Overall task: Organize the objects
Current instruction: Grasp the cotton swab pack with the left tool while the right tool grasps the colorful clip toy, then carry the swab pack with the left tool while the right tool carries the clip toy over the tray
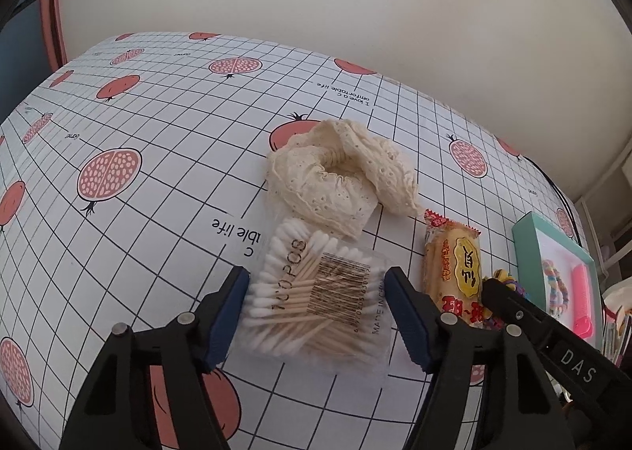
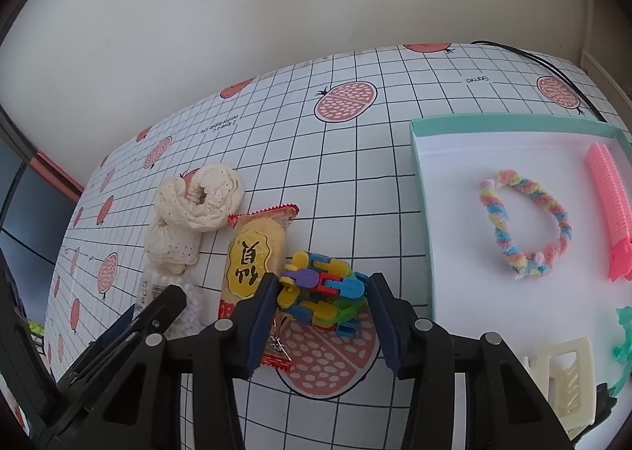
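My left gripper [image 1: 318, 312] is open, and a clear box of cotton swabs [image 1: 316, 304] lies on the table between its blue pads, which stand close to the box's sides. My right gripper [image 2: 322, 315] is open around a multicoloured plastic link toy [image 2: 324, 292], pads close to its sides. A yellow snack packet [image 2: 252, 260] lies between the two grippers, seen in the left wrist view as the snack packet [image 1: 454, 272]. A cream lace scrunchie [image 1: 335, 173] sits just beyond the swab box. A teal-rimmed tray [image 2: 418, 213] stands to the right.
The tray holds a pastel braided loop [image 2: 525, 221], a pink hair roller [image 2: 610, 205], a cream claw clip [image 2: 561, 383] and a teal item [image 2: 624, 335]. A black cable [image 2: 553, 63] runs along the table's far right. A wall stands behind the pomegranate-print tablecloth [image 1: 158, 173].
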`<state>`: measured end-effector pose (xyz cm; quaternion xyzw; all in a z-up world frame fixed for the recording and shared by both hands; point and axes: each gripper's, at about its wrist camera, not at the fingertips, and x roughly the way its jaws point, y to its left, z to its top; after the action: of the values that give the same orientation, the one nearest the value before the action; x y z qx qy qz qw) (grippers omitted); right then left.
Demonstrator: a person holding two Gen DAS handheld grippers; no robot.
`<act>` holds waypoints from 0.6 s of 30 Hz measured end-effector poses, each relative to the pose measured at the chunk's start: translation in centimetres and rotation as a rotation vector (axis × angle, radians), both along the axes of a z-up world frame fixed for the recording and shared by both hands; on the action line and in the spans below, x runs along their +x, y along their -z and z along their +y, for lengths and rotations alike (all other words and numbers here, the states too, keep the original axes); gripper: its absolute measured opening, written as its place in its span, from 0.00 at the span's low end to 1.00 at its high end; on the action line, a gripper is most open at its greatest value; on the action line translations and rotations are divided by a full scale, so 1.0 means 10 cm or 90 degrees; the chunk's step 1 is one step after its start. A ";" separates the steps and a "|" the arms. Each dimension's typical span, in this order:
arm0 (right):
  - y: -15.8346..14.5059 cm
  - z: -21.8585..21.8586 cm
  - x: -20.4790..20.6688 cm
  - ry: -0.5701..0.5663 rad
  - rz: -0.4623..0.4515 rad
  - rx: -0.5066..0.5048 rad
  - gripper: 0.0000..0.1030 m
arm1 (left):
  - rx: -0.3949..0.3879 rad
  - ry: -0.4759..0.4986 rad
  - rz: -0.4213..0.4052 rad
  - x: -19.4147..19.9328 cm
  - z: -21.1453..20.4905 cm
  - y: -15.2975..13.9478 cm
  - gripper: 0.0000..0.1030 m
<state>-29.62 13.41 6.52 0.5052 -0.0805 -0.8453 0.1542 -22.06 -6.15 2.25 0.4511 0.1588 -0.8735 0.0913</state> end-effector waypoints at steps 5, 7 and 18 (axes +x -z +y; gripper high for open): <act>0.00 0.00 0.00 -0.003 0.002 0.003 0.47 | 0.001 -0.004 -0.001 0.01 -0.01 -0.01 0.68; 0.00 -0.01 0.00 -0.004 0.003 0.004 0.47 | 0.003 -0.004 -0.002 0.01 -0.02 -0.02 0.68; -0.14 -0.01 0.03 -0.005 0.012 -0.009 0.47 | 0.006 -0.016 0.020 0.03 -0.07 -0.17 0.68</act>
<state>-29.27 13.28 7.94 0.4964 -0.0827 -0.8489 0.1619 -21.72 -6.85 3.94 0.4356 0.1699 -0.8785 0.0979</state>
